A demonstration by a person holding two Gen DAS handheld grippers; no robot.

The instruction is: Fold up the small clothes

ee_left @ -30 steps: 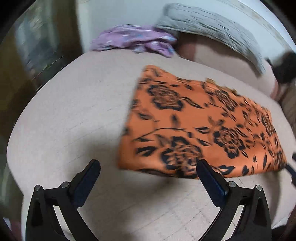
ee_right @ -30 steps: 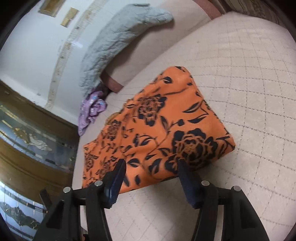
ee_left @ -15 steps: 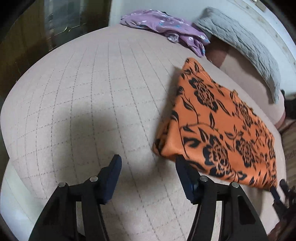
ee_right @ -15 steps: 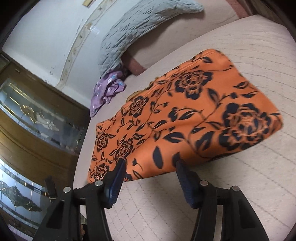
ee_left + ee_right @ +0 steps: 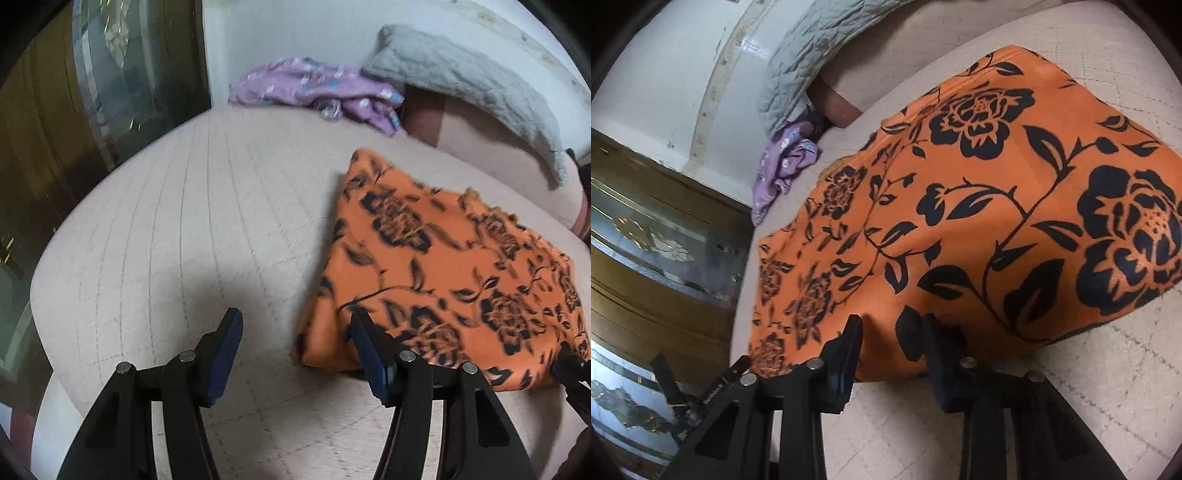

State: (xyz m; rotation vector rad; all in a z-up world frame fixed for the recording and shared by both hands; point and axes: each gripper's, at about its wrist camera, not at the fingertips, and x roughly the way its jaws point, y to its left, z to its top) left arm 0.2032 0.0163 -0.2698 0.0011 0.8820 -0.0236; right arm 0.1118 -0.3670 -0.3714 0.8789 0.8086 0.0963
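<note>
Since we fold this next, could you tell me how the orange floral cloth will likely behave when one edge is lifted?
The orange floral cloth will probably drape limply, since its edges sag softly onto the quilted bed cover. It looks thin and likely light. Already doubled over, its layers may slide apart unless the right gripper pinches both.

Bare quilted bedspread [image 5: 192,236] left of orange cloth [image 5: 454,266]

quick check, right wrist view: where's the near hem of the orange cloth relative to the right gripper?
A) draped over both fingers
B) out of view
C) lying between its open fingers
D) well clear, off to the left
C: the near hem of the orange cloth lies in the gap of the right gripper, whose fingers stand apart on either side of it, not yet closed on it.
</note>
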